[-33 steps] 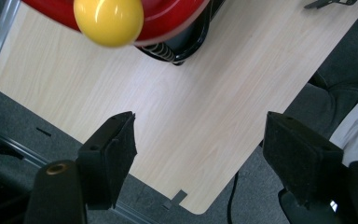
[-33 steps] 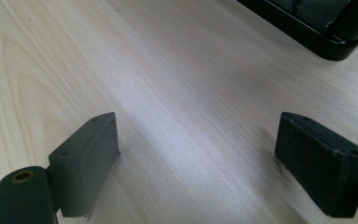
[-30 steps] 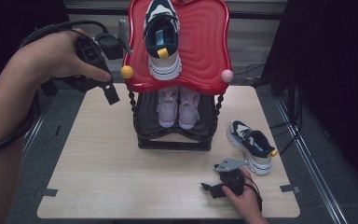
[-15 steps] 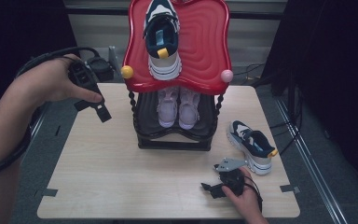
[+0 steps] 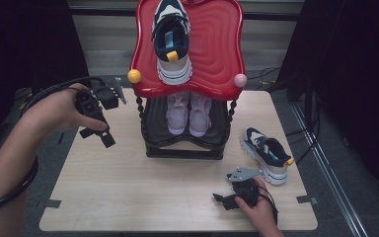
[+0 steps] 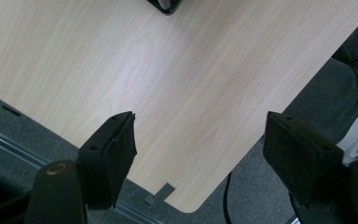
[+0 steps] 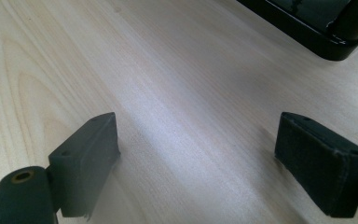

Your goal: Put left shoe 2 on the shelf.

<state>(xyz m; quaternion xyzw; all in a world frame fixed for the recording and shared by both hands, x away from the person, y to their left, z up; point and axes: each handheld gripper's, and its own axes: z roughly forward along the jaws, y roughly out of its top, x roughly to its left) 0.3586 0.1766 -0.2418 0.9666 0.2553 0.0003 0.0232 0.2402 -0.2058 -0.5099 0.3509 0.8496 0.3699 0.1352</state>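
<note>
A two-tier shoe rack stands at the back middle of the wooden table (image 5: pixel 128 187). Its red top shelf (image 5: pixel 217 54) carries one navy and white sneaker (image 5: pixel 170 44). A pale pink pair (image 5: pixel 190 113) sits on the black lower shelf (image 5: pixel 153 118). A matching navy sneaker (image 5: pixel 266 155) lies on the table to the rack's right. My left gripper (image 5: pixel 97 136) (image 6: pixel 200 154) hangs open and empty over the table's left side. My right gripper (image 5: pixel 222 201) (image 7: pixel 196 154) rests low near the front edge, open, with bare wood between its jaws.
A yellow knob (image 5: pixel 134 76) and a pink knob (image 5: pixel 240 80) stick out from the red shelf's front corners. The rack's black base (image 7: pixel 307 28) lies ahead of the right gripper. Grey floor and cables (image 5: pixel 281 74) surround the table.
My left hand has come down and towards the table, from beside the yellow knob to a spot left of the lower shelf. The right hand and the shoes have not moved.
</note>
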